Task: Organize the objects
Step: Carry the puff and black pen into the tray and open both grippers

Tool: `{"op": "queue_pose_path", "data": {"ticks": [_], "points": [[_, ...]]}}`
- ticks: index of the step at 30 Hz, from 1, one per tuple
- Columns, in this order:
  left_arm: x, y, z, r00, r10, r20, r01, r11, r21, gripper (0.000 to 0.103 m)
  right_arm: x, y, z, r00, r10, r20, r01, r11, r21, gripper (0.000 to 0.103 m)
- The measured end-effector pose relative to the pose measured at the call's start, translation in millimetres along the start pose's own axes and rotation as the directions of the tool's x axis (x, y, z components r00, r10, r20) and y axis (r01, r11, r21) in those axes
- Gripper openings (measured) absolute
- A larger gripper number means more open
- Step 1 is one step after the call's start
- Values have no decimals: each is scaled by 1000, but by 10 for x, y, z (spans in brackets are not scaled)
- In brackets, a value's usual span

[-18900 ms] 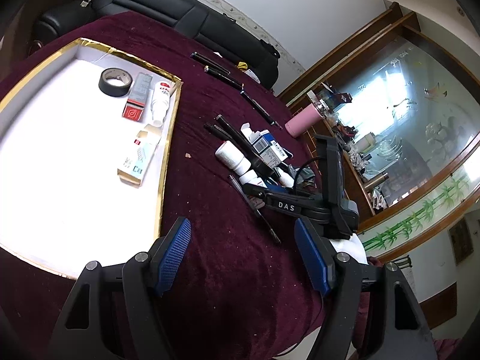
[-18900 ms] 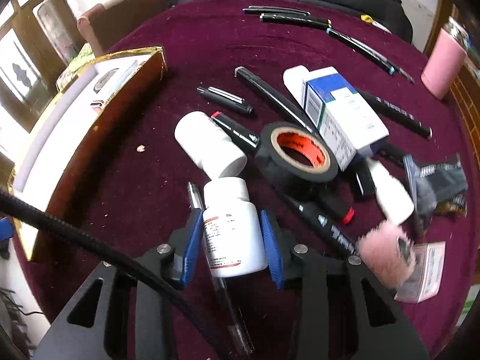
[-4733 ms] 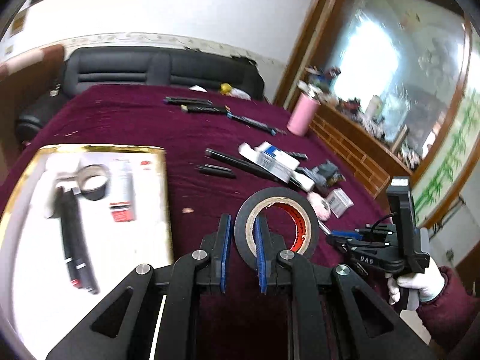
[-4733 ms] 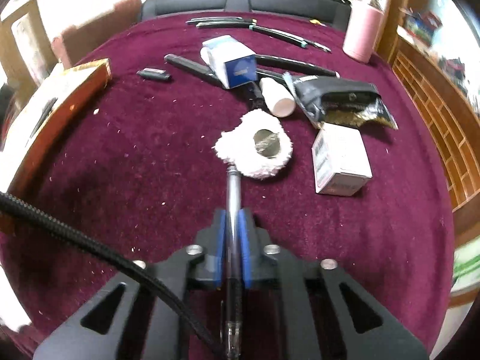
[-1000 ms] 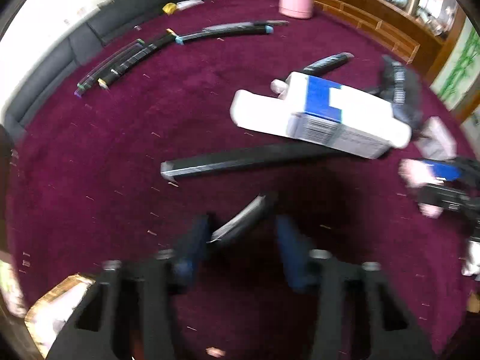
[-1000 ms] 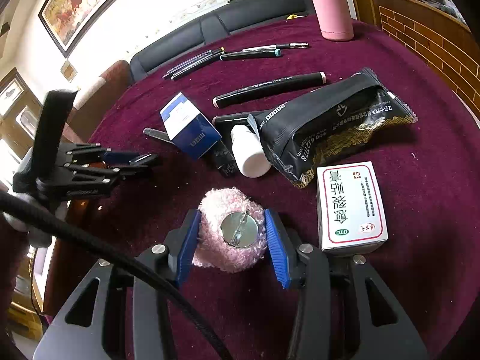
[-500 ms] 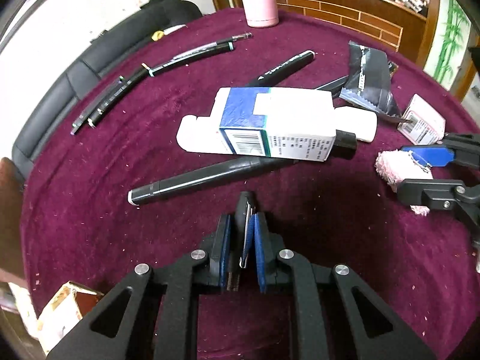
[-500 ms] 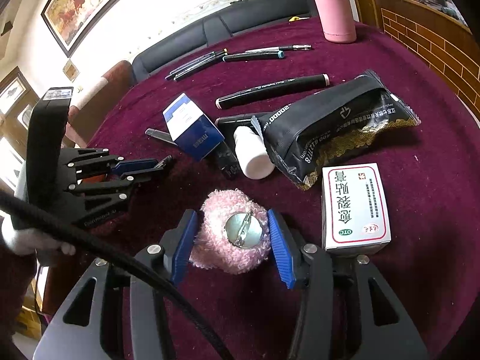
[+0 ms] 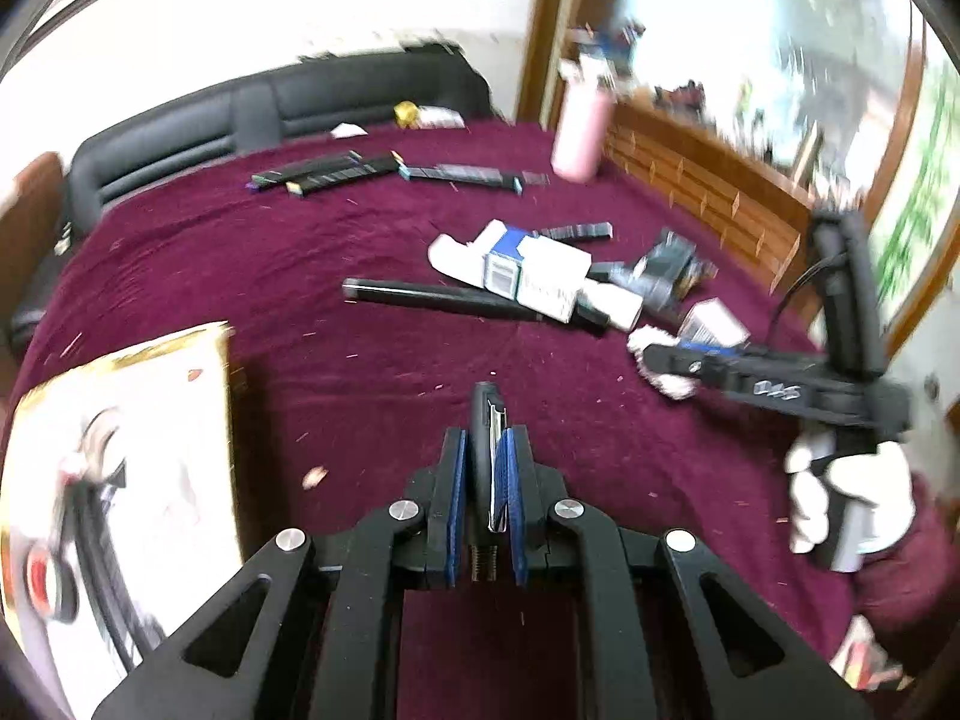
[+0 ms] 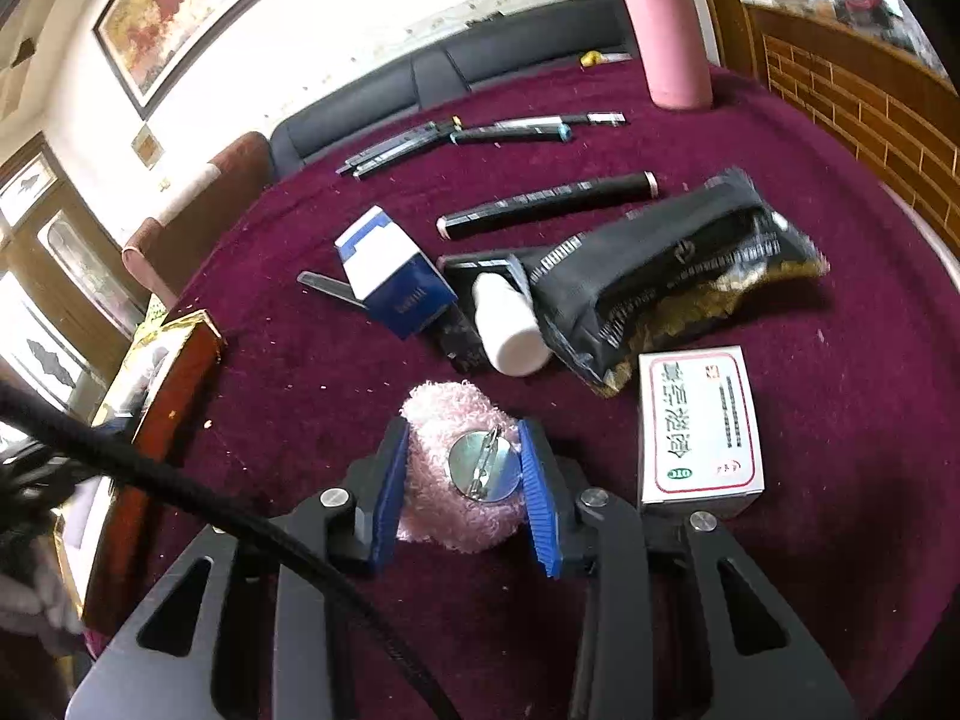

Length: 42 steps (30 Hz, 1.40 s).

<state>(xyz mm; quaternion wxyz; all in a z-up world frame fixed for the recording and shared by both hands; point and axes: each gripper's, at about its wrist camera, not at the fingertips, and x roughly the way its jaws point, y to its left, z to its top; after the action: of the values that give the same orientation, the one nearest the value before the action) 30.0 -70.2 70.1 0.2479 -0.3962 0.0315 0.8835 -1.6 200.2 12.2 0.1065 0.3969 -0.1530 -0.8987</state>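
left gripper [image 9: 485,456] lifted, pen cap [image 9: 487,450] clamped between fingers [image 9: 454,480]

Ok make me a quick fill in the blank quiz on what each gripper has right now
The left gripper is shut on a black ____.
The right gripper has its blue pads on either side of a fluffy ____ brooch.
The tall flask standing at the table's far edge is ____.
Missing words: pen; pink; pink.

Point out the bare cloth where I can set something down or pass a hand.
Bare maroon cloth lies between the gold-edged tray and the long black marker. More lies between that marker and the far row of pens. It is crowded around the blue-and-white box, white bottle, black pouch and medicine box.
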Motion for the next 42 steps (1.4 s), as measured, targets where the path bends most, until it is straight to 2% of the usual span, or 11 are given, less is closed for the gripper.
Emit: {"op": "queue_pose_path", "data": {"ticks": [5, 11, 18, 21, 25, 28, 33, 34, 37, 40, 42], "points": [[-627, 389, -280, 994, 65, 89, -51, 987, -152, 10, -125, 273, 32, 999, -13, 46, 17, 996, -91, 33], [-1112, 1101, -615, 971, 209, 118, -160, 929, -333, 10, -304, 910, 140, 980, 195, -29, -197, 971, -134, 34], [-1069, 1596, -854, 962, 264, 75, -213, 890, -404, 10, 50, 1828, 232, 896, 397, -197, -422, 900, -105, 34], [-1018, 1779, -912, 960, 276, 49, -233, 881, -412, 10, 297, 2233, 165, 868, 419, -267, -457, 884, -99, 34], [-858, 1945, -916, 965, 261, 7, -235, 878, -417, 10, 726, 2661, 68, 856, 388, -341, -445, 889, -106, 34], [-763, 1968, -952, 972, 236, -18, -222, 881, -418, 10, 955, 2842, 0, 862, 347, -369, -416, 900, -128, 34], [-709, 1965, -974, 979, 204, -15, -192, 891, -412, 11, 1230, 3078, -113, 904, 204, -375, -309, 920, -243, 36], [-728, 1955, -970, 980, 201, -3, -184, 892, -414, 16, 1265, 3111, -141, 913, 176, -368, -285, 921, -265, 37], [-781, 1928, -957, 978, 206, 25, -177, 891, -418, 48, 1313, 3119, -134, 925, 139, -354, -246, 928, -279, 37], [-790, 1907, -954, 978, 205, 39, -169, 887, -431, 53, 1291, 3071, -109, 925, 143, -351, -242, 935, -257, 37], [-756, 1920, -973, 981, 194, 22, -161, 866, -473, 57, 1241, 3023, -90, 929, 155, -336, -244, 939, -242, 37]]}}
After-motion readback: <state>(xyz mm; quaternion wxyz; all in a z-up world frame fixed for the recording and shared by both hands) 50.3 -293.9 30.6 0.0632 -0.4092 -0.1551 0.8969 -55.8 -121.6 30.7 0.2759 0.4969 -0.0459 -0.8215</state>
